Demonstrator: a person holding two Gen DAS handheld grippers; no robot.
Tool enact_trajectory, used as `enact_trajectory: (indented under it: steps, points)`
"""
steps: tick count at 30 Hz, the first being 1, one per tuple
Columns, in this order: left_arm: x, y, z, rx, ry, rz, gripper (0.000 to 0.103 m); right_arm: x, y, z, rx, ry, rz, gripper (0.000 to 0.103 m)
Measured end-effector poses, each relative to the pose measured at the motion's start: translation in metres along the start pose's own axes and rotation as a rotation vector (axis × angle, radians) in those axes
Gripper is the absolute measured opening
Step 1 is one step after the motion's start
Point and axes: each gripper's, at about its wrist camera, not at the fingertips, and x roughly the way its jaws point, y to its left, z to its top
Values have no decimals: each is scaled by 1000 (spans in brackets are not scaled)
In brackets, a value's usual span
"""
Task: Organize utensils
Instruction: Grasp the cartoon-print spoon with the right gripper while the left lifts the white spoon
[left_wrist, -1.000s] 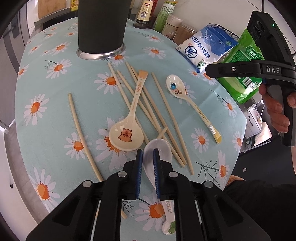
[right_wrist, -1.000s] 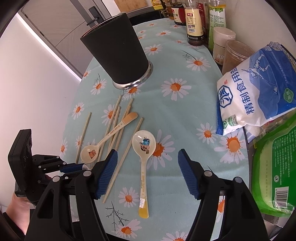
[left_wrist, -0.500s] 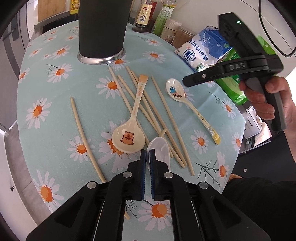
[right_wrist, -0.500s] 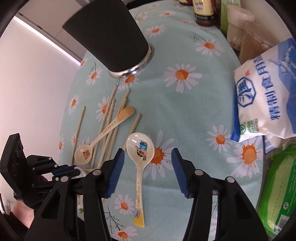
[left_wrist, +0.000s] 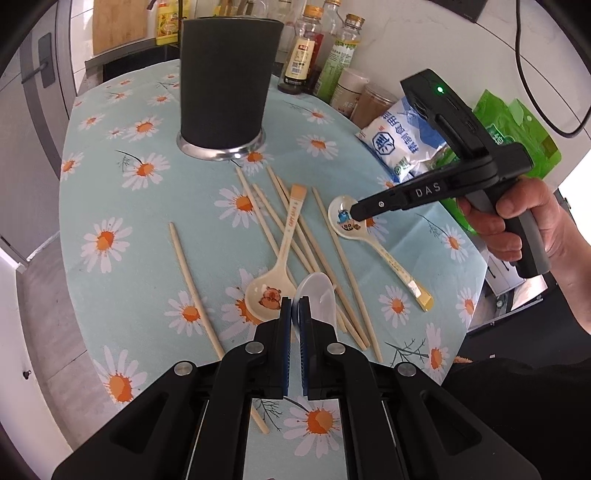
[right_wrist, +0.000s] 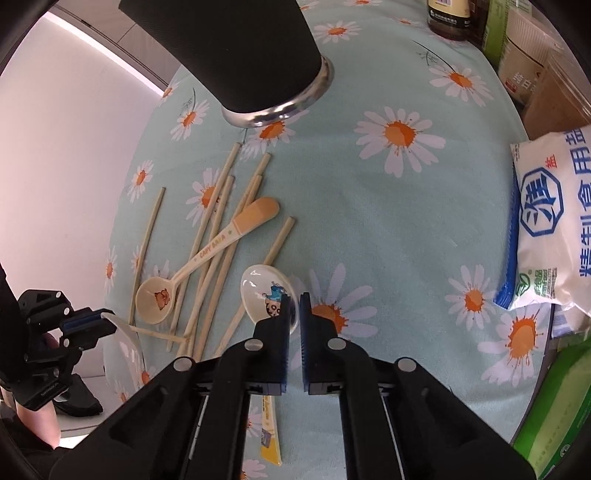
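Your left gripper (left_wrist: 294, 308) was clamped nearly shut on the rim of the white spoon (left_wrist: 317, 295), pads pressed to either side of the bowl's edge, the bowl tilted just above the tablecloth (left_wrist: 147, 229). Your right gripper (right_wrist: 294, 304) had just been closing and now pinched the rim of the cartoon spoon (right_wrist: 264, 291), its jaws down to a narrow slot with the bowl's edge between them; that spoon's yellow-tipped handle ran back under the gripper.

Taking the black utensil holder (left_wrist: 227, 79) as landmark: the white spoon sat nearest you, well short of the holder. The capybara spoon (left_wrist: 271, 291) lay just beside the white one, its handle pointing toward the holder. The chopsticks (left_wrist: 321, 254) were scattered between the spoons and the holder, several crossing under the capybara spoon's handle; one stick (left_wrist: 188, 269) lay apart on the holder's left side. The far stick ends nearly reached the holder's metal base. Right of the holder lay the salt bag (left_wrist: 399, 144); behind it stood bottles (left_wrist: 301, 62).
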Motion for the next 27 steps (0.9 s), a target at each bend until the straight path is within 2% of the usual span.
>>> enact_trajectory:
  steps: [11, 20, 27]
  points:
    - [-14, 3, 16, -13, -63, 17, 3, -33, 12, -2, -49, -91, -11, 5]
    - [-32, 8, 40, -39, -145, 36, 3, -79, 35, 8, -118, -219, -19, 5]
    - [-52, 17, 60, -66, -232, 86, 3, -111, 60, 19, -176, -325, -17, 5]
